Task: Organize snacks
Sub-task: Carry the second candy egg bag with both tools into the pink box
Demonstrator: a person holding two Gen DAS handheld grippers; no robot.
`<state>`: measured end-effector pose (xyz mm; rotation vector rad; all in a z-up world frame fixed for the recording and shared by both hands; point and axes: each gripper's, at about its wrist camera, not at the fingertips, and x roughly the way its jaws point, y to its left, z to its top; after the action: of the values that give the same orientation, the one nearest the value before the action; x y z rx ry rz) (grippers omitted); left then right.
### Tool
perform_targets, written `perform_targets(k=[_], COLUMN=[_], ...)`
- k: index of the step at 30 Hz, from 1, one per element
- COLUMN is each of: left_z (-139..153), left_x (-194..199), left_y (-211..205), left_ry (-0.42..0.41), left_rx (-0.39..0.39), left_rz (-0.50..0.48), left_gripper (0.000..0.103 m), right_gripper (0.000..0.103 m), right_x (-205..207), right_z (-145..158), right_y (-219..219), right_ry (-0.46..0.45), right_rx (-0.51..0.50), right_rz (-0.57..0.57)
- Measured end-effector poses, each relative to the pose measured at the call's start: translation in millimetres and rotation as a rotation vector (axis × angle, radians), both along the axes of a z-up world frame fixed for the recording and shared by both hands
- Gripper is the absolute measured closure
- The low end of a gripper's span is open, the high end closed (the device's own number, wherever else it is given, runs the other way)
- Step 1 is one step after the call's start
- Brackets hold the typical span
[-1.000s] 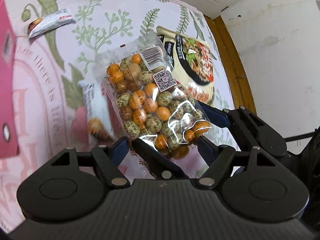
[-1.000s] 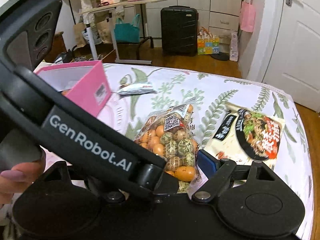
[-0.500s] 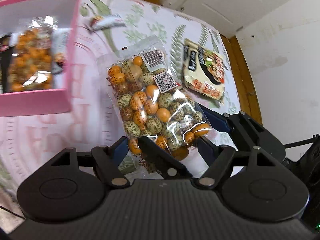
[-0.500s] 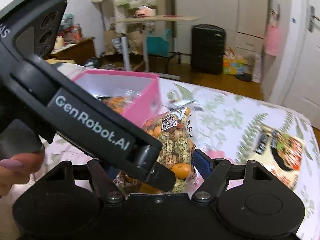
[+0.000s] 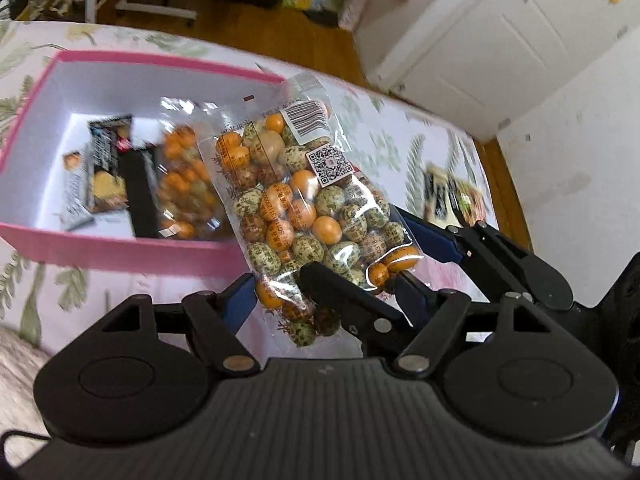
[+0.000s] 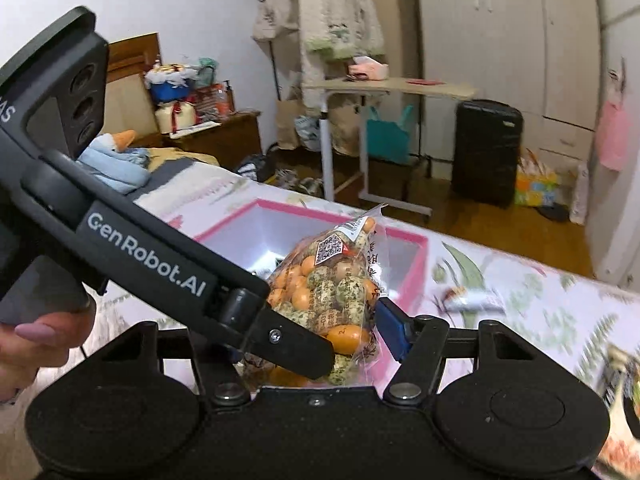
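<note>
- Both the left gripper (image 5: 324,292) and right gripper (image 6: 352,340) clench the nut bag (image 5: 304,196).
- The bag, earlier over the cloth, now hangs at the pink box's (image 5: 120,246) near right corner.

The clear bag of orange and speckled green coated nuts (image 5: 308,208) is held up in the air, tilted, with its barcode end towards 12 o'clock, over the near right corner of the pink box (image 5: 120,246). Inside the box lie a similar nut bag (image 5: 186,184) and a dark packet (image 5: 108,168). At 3 o'clock, one flat noodle packet (image 5: 452,196) lies on the cloth.
</note>
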<state>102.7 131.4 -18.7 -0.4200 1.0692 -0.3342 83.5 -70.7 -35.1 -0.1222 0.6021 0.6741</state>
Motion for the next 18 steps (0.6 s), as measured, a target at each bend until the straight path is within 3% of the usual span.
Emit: perform_targets(k=[6,12,18], left_z=[-9.8,-37.4,-50.6], left_x=[28.1,66.9,91.8], left_y=[40.6,79.6,104.5], left_ry=[-0.008,0.103,0.134], left_rx=[0.021,0.053,0.123], left_rz=[0.074,0.147,0.204], left_gripper=[0.028,0.028,0.027], right_gripper=[0.034,0.034,0.034], right_x=[28.5,71.7,99.6], right_z=[-11.5,-45.6,-64.2], right_y=[36.5,69.2,99.3], right_ry=[0.033,0.173,0.250], right_rx=[0.054,0.138,0.126], right_rz=[0.024,0.034,0.095])
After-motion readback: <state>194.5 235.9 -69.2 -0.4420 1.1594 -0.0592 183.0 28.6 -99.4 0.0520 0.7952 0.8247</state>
